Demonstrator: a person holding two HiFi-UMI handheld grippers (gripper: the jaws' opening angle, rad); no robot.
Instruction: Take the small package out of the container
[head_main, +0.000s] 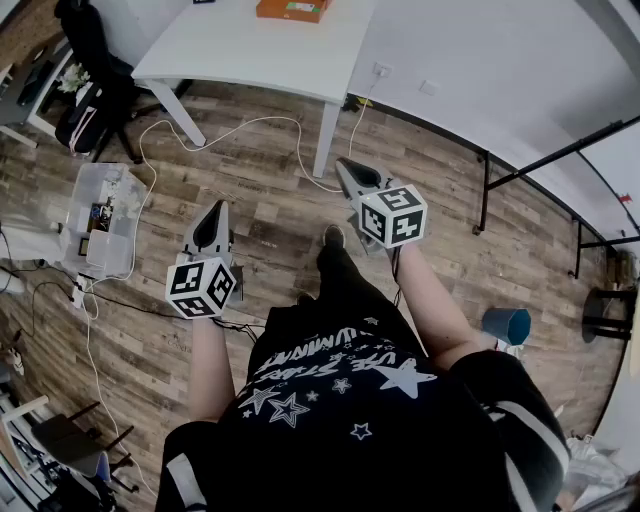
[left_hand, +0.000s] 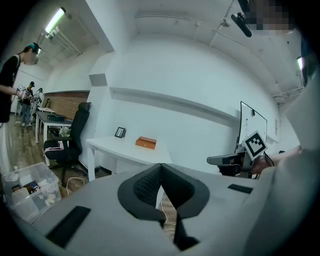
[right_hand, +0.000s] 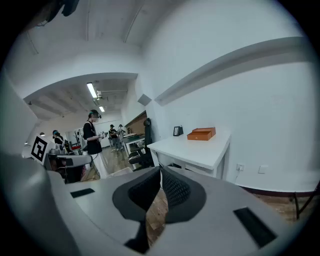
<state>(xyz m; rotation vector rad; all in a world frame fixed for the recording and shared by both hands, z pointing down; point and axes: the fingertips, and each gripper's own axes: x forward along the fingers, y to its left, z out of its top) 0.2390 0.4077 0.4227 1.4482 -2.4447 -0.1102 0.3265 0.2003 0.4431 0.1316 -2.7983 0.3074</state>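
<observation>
Left gripper (head_main: 220, 208) and right gripper (head_main: 343, 165) both have their 2 jaws pressed together on nothing, above the brown wood-plank floor (head_main: 275, 215). Well to the left stands the clear plastic container (head_main: 112, 185). Its jumbled contents are too small to single out the small package. An orange box (head_main: 292, 8) on the white table (head_main: 250, 45) is cut off at the top.

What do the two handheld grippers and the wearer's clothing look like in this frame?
Both the left gripper and right gripper have grey wedge-shaped bodies with black ribbed pads, each carrying a white cube printed with black square markers. The person wears a black T-shirt with white stars, lettering and white-striped short sleeves.
</observation>
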